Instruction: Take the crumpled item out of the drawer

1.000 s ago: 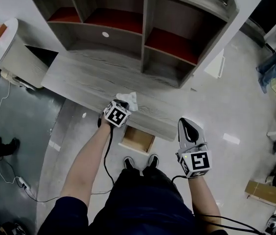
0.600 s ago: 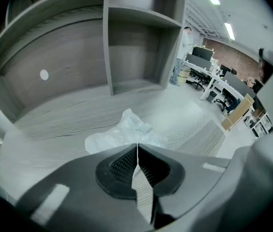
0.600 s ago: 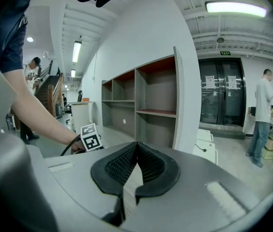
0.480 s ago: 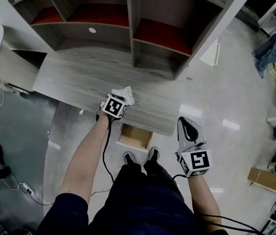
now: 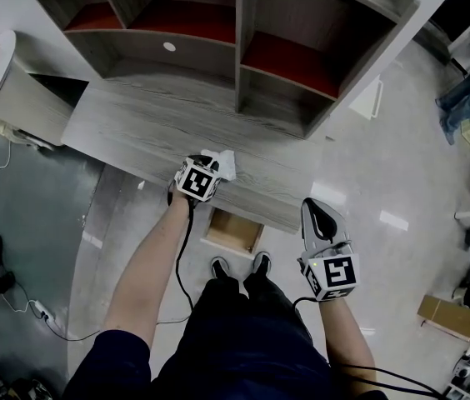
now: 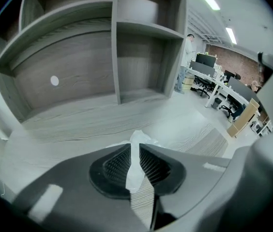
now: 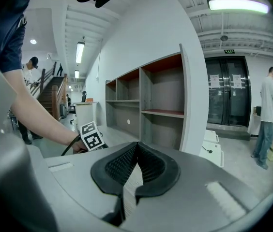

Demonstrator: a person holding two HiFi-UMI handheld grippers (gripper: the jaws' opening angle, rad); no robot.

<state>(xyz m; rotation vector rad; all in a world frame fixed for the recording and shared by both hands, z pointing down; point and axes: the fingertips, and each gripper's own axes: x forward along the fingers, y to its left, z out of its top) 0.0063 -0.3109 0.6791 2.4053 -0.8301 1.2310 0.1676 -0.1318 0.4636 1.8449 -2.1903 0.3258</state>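
Note:
A crumpled white item (image 5: 222, 164) is held over the grey wooden desk top (image 5: 135, 132), pinched in my left gripper (image 5: 212, 171). In the left gripper view the white item (image 6: 135, 164) runs between the shut jaws and sticks out past their tips. Below the desk's front edge a small wooden drawer (image 5: 233, 233) stands pulled open, and its visible inside looks bare. My right gripper (image 5: 319, 220) hangs to the right of the drawer, off the desk, with its jaws shut and nothing between them (image 7: 135, 164).
A grey shelf unit (image 5: 243, 40) with red-lined compartments stands at the back of the desk. A white round-ended unit (image 5: 2, 73) sits at the left. The person's shoes (image 5: 239, 267) stand just under the drawer. Cables (image 5: 18, 307) trail over the floor at the left.
My left gripper with the white item has stayed over the desk near its front edge, shifting only slightly. The head view has swung a little. The right gripper has not moved.

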